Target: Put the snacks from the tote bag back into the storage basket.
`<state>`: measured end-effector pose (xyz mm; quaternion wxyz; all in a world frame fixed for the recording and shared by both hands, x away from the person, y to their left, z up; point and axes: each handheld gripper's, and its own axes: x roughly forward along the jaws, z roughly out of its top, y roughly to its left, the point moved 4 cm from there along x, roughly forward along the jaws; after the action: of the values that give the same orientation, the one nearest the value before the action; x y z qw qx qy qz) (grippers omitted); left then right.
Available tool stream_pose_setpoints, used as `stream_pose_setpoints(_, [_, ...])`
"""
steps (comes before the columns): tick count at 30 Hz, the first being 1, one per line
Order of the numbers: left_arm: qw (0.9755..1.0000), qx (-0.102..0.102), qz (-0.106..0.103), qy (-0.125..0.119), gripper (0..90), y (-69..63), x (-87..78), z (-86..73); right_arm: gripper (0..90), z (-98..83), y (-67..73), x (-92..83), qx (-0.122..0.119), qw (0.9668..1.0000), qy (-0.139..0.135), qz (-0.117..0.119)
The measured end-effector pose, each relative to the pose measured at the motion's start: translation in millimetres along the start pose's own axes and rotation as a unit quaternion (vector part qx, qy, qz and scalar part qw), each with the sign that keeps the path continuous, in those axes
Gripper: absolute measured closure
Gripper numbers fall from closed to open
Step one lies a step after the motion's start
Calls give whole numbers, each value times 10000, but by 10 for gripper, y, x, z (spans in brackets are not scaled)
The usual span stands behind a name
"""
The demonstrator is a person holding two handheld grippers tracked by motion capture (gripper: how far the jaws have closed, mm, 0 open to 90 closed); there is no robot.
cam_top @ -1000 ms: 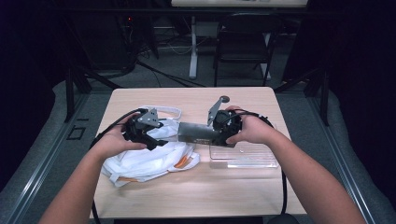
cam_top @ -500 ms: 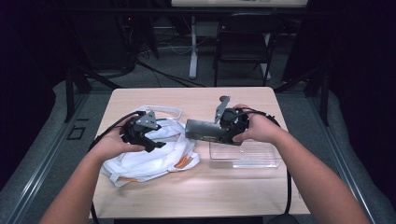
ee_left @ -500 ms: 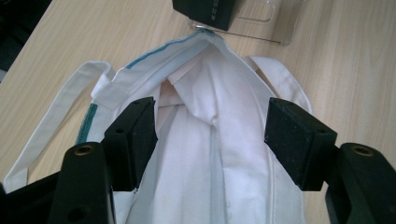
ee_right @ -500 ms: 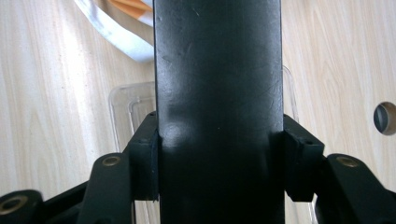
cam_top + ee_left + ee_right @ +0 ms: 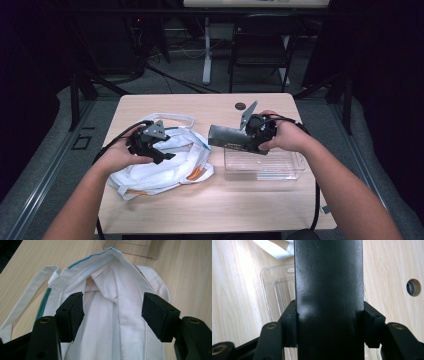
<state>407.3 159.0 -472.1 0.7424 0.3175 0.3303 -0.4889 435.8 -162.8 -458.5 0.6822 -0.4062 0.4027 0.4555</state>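
High view: a light wooden table (image 5: 165, 210) carries, on the person's left, a crumpled white cloth bag (image 5: 160, 167) with teal trim and loop handles, and on the right a shallow clear plastic tray (image 5: 280, 167). A small round hole (image 5: 240, 105) pierces the tabletop beyond the tray. The dark rectangular box (image 5: 227, 139) hangs above the tray's near-left corner, its long axis level and pointing from the right gripper (image 5: 257, 134) toward the bag. The pads are clamped on its two long sides, so the jaws stand fairly wide. The left gripper (image 5: 150, 142) rests over the bag's middle.

Left gripper view: the left gripper (image 5: 112, 312) has its jaws spread wide with nothing between the pads. Directly below and ahead lies the white cloth bag (image 5: 110, 322), whose teal-edged mouth (image 5: 112, 251) gapes away from the camera toward the tray (image 5: 130, 247).

Right gripper view: the dark rectangular box (image 5: 328, 290) runs straight out along the jaws of the right gripper (image 5: 328, 326), both pads pressed on its flanks; the clear plastic tray (image 5: 277, 287) lies beneath it.

Judged relation: the bag's mouth faces the box's free end, so the box would enter lengthwise; the right hand carries it, the left is nearer the opening and placed to hold it apart
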Motion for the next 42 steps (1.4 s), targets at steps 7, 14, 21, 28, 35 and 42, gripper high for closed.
stream_pose_setpoints(7, [10000, -40, 28, 32, 340, 8, -1, -48, 423, -115, -54, -48, 116, 9999, 27, -97])
stream_pose_setpoints(14, [9999, -86, 15, 64, 340, 11, -3, -92, 423, -247, -83, -56, 192, 9997, 95, -118])
stream_pose_setpoints(21, [9999, -107, 5, 98, 341, 19, 8, -130, 423, -367, -91, -38, 268, 9994, 141, -137])
stream_pose_setpoints(28, [9999, -123, 27, 88, 341, 19, 23, -146, 423, -460, -98, -25, 302, 9993, 175, -107])
stream_pose_setpoints(35, [9999, -129, 5, 95, 341, 17, 36, -151, 423, -523, -96, 27, 337, 9991, 191, -140])
stream_pose_setpoints(42, [9998, -147, -11, 125, 341, 22, 49, -173, 423, -569, -104, 108, 341, 9990, 276, -121])
